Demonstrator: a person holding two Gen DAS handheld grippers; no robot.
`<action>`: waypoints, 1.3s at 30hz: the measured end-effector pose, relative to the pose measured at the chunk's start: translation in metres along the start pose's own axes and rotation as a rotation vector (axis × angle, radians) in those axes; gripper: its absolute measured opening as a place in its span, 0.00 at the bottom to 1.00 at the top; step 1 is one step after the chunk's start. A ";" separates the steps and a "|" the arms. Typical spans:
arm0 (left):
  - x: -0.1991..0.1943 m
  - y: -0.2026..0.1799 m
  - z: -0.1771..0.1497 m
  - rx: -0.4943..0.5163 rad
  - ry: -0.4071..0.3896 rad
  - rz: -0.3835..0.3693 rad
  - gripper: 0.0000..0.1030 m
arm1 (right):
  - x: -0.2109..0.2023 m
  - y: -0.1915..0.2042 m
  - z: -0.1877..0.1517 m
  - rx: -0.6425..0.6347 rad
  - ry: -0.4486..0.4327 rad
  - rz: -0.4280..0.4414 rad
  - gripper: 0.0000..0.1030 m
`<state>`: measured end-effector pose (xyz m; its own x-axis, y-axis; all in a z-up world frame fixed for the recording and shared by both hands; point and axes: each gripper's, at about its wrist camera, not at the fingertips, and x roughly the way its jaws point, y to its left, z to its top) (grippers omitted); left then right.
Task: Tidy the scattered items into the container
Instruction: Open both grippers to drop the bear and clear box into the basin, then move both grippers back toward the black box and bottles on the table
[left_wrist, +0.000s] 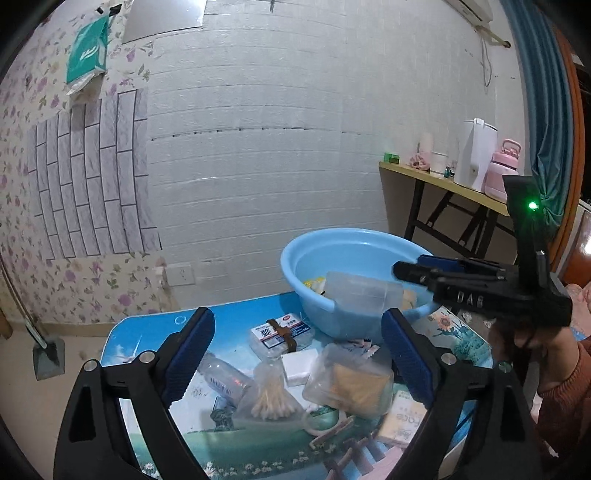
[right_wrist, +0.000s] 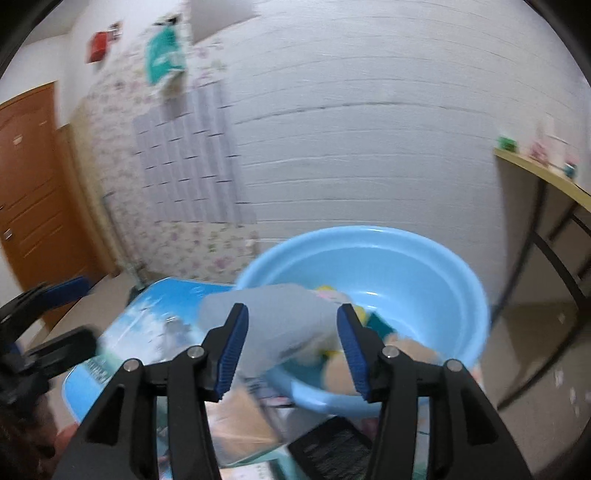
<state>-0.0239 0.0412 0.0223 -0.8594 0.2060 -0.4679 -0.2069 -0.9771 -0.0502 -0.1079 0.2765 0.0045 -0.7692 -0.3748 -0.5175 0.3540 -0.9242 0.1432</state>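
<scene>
Here the right gripper (right_wrist: 291, 347) hangs over the basin's (right_wrist: 476, 314) near rim, a clear box (right_wrist: 273, 325) between its parted jaws – grip uncertain (blurred). The left gripper (left_wrist: 297, 354) gapes empty above the table clutter – nearer that.

left hand-held gripper (left_wrist: 297, 360): jaws wide, empty | basin (left_wrist: 295, 264): holds clear box (left_wrist: 360, 291) | table (left_wrist: 236, 317): cluttered

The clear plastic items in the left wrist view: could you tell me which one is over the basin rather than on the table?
The clear box beside the right gripper, over the blue basin's rim; the others lie on the table.
</scene>
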 end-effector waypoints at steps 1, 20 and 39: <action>0.000 0.001 -0.002 -0.004 0.003 0.000 0.89 | -0.001 -0.005 -0.001 0.020 0.004 -0.022 0.48; 0.005 0.017 -0.022 -0.063 0.060 0.021 0.89 | -0.026 -0.025 -0.017 0.058 0.022 -0.064 0.48; 0.038 0.017 -0.052 -0.055 0.191 0.045 0.89 | -0.046 -0.047 -0.056 0.061 0.056 -0.065 0.48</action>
<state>-0.0354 0.0300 -0.0419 -0.7615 0.1534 -0.6297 -0.1399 -0.9876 -0.0713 -0.0594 0.3411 -0.0257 -0.7579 -0.3111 -0.5734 0.2702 -0.9497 0.1582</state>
